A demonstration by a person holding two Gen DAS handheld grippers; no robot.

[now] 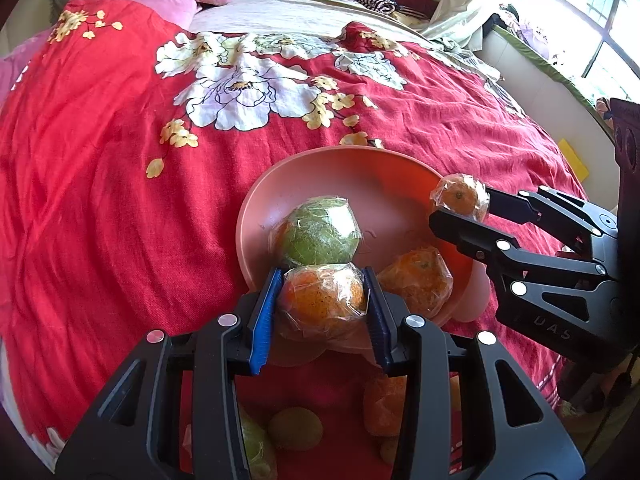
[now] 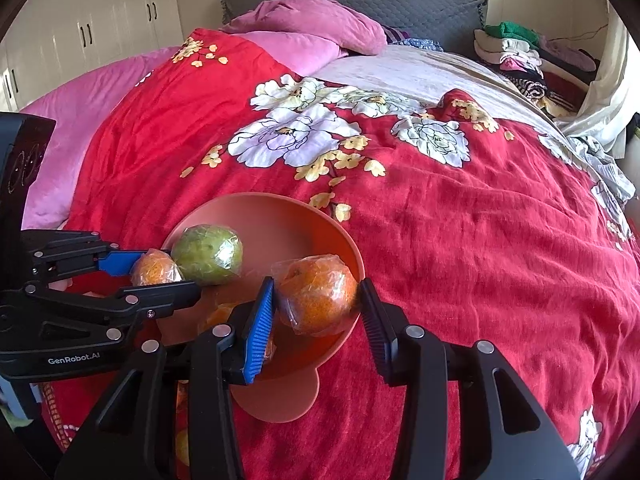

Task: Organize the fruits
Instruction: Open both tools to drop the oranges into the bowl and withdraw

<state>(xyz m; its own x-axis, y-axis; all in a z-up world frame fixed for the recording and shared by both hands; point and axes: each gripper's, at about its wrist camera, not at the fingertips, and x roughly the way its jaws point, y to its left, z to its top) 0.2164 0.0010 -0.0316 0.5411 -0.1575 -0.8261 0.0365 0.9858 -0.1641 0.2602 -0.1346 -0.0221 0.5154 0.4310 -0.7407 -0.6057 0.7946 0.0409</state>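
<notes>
A pink bowl (image 1: 352, 168) sits on the red floral bedspread and also shows in the right wrist view (image 2: 280, 208). It holds a wrapped green fruit (image 1: 320, 232) (image 2: 208, 254) and a wrapped orange (image 1: 418, 280). My left gripper (image 1: 322, 300) is shut on a wrapped orange (image 1: 322, 300) over the bowl's near rim; this gripper (image 2: 160, 276) and its orange (image 2: 154, 270) show in the right wrist view. My right gripper (image 2: 318, 300) is shut on another wrapped orange (image 2: 318, 300) over the bowl's right rim, and it also shows in the left wrist view (image 1: 460, 206) with its orange (image 1: 460, 196).
Loose fruit lies on the bedspread below my left gripper: an orange (image 1: 384, 404), a small green-brown fruit (image 1: 294, 428) and a green fruit (image 1: 256, 448). Pink pillows (image 2: 312, 28) lie at the bed head. Folded clothes (image 2: 516, 52) are stacked far right. A window (image 1: 592, 12) is at right.
</notes>
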